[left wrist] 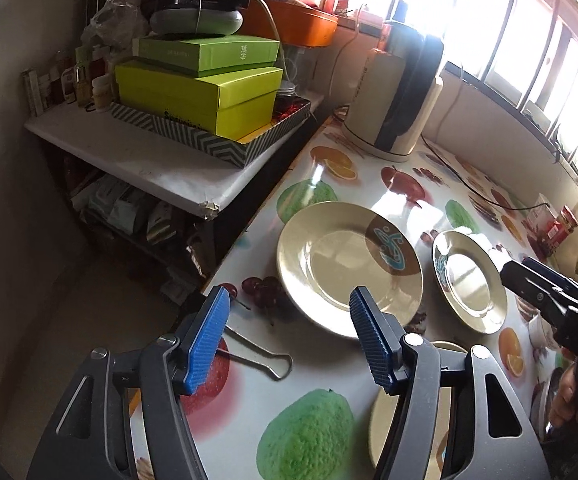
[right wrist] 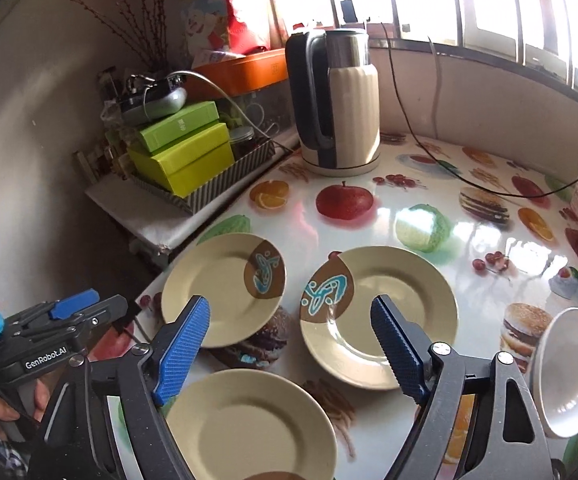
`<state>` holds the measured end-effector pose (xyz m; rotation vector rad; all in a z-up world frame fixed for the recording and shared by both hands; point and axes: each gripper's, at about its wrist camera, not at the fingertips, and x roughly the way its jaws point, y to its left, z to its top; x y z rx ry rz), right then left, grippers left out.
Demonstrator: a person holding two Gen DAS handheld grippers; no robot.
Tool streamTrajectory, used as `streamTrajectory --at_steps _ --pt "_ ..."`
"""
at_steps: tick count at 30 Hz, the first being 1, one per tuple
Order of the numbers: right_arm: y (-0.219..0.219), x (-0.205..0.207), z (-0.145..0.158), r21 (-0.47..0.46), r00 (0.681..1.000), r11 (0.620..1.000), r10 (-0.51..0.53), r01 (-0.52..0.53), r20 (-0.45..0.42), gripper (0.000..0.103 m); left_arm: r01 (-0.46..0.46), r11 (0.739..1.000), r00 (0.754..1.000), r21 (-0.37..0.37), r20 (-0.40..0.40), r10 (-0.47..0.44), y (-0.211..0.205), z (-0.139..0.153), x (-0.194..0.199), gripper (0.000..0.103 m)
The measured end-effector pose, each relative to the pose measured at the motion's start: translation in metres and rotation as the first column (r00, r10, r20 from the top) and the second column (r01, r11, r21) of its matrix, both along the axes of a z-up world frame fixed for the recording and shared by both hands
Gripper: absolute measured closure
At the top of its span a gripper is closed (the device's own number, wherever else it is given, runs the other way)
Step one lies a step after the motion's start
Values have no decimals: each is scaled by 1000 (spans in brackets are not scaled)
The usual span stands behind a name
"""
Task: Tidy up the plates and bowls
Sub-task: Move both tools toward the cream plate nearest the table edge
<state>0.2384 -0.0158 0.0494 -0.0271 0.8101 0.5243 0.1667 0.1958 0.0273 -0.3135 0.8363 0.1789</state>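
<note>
Evidently both tools are hanging above the table with nothing between their pads. The left tool (left wrist: 289,336) is standing about three-quarters spread, tilted down over the table's near edge, and the right tool (right wrist: 289,344) is gaping just as wide over the plates, empty too; that spread is probably meant to suit a plate rim.

Three cream plates are lying flat and apart, not yet stacked: the far-left plate (right wrist: 223,288) near the table's edge, the middle plate (right wrist: 381,316) just beside it with its brown and blue patch facing it, and the near plate (right wrist: 249,424) below them. A white bowl (right wrist: 569,372) is sitting at the right, appearing tipped toward the camera. Laid out singly like this, each plate is offering a free rim to grip.

The table (right wrist: 429,208) is wearing a glossy fruit-printed cover that is throwing back window glare, so plates may be sliding easily on it. A kettle (right wrist: 337,104) is standing at the back, its cord trailing across. A binder clip (left wrist: 265,356) is lying near the left tool. Beside the table, a lower shelf (left wrist: 137,160) is carrying green boxes (left wrist: 205,92).
</note>
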Motion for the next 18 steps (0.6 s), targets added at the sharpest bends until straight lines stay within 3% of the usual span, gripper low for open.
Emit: streamTrajectory --at_steps 2,4,11,18 --pt "8 16 -7 -13 999 1000 24 -25 -21 32 -2 1000 1000 -4 -3 2 4 -2 9 40" --pt "12 30 -14 -20 998 999 41 -42 -47 34 -4 999 1000 -40 -23 3 11 -8 18 50" --pt "26 68 -41 -3 984 994 105 -107 -147 61 -9 998 999 -57 -54 6 18 -25 40 55" --pt "38 89 -57 30 969 989 149 -146 -195 71 -22 994 996 -108 -90 13 24 -41 49 62"
